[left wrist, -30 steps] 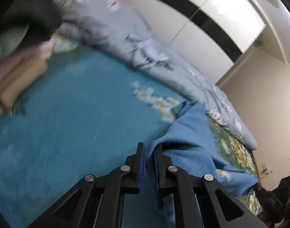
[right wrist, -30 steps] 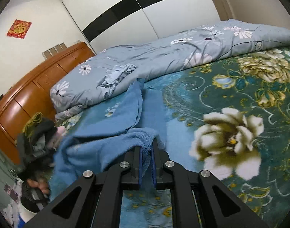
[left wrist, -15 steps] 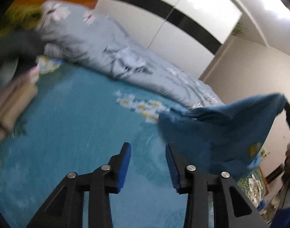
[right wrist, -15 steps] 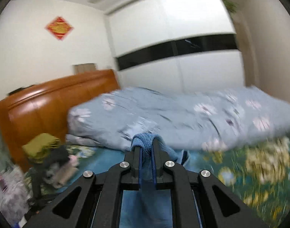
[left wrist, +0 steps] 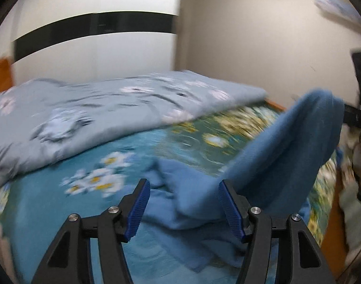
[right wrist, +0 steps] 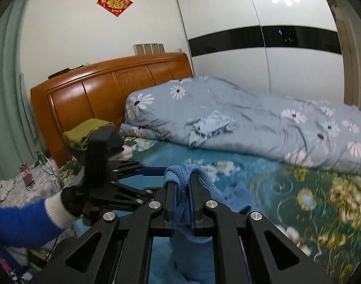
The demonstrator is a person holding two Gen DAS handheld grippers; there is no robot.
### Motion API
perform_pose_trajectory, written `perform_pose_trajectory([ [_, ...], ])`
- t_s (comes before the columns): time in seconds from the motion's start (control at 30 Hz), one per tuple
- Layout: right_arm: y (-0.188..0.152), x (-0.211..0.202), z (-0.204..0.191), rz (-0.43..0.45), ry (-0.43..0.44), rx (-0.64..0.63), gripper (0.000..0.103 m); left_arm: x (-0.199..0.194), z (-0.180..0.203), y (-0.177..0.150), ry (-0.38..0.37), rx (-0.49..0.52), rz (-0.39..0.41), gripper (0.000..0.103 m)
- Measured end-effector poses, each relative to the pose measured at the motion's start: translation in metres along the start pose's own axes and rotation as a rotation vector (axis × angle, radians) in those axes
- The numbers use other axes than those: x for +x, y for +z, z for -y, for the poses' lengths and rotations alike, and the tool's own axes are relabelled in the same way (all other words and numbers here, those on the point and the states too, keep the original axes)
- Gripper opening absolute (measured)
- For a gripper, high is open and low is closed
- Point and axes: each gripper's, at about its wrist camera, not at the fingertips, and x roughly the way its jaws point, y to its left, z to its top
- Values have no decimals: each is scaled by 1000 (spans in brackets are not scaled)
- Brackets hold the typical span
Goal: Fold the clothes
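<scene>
A blue garment (left wrist: 270, 161) hangs from the upper right down to the teal flowered bedsheet (left wrist: 50, 203), its lower part bunched on the bed. My left gripper (left wrist: 184, 209) is open and empty, its fingers either side of the cloth's lower folds. My right gripper (right wrist: 181, 195) is shut on a fold of the blue garment (right wrist: 180, 171) and holds it above the bed. In the right wrist view the left gripper (right wrist: 133, 170) shows at the left, open, held by a hand in a blue sleeve.
A rolled grey-blue flowered duvet (right wrist: 251, 123) lies along the far side of the bed. A pile of folded clothes (right wrist: 85, 135) sits by the wooden headboard (right wrist: 104, 90). A white wardrobe (right wrist: 275, 54) stands behind. The bed's wooden edge (left wrist: 332, 217) is at the right.
My left gripper let go of the garment, opened wide and swung right. My right gripper stayed shut and lifted its fold of the garment high above the bed.
</scene>
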Motion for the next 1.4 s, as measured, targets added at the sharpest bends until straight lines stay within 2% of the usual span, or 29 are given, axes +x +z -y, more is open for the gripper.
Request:
perform_pose_trajectory([
  [0.2,-23,-17,18,-15,-1,59,10,26,36,-3,-110,77,-33,64],
  [0.27,-28,-20,25,-17,-11,77,11,31,47,-2,-116,108,-34,64],
  [0.4,-38,-25,34,-29,-30,112,11,42,59,5,-63,143,-47,62],
  [0.43,-41,-26,36,-32,-37,117,11,44,60,6,-64,135,-50,52],
  [0.47,-43,-27,38,-34,-44,123,11,46,61,8,-65,128,-53,35],
  [0.53,-49,-30,42,-37,-62,140,11,50,62,11,-66,113,-59,18],
  [0.63,-60,-35,47,-57,-107,166,16,55,65,12,-38,96,-51,13],
  [0.77,-85,-48,56,-84,-181,221,29,55,57,13,2,46,-54,13],
  [0.83,-105,-54,64,-85,-192,286,36,53,51,14,26,30,-52,13],
  [0.9,-135,-54,78,-109,-214,391,40,48,45,13,42,14,-47,13],
  [1.17,-226,-21,121,-142,-186,806,40,35,30,-1,86,-42,-52,13],
  [1.4,-243,-4,119,-62,-97,960,38,25,11,-18,105,-142,-36,13],
])
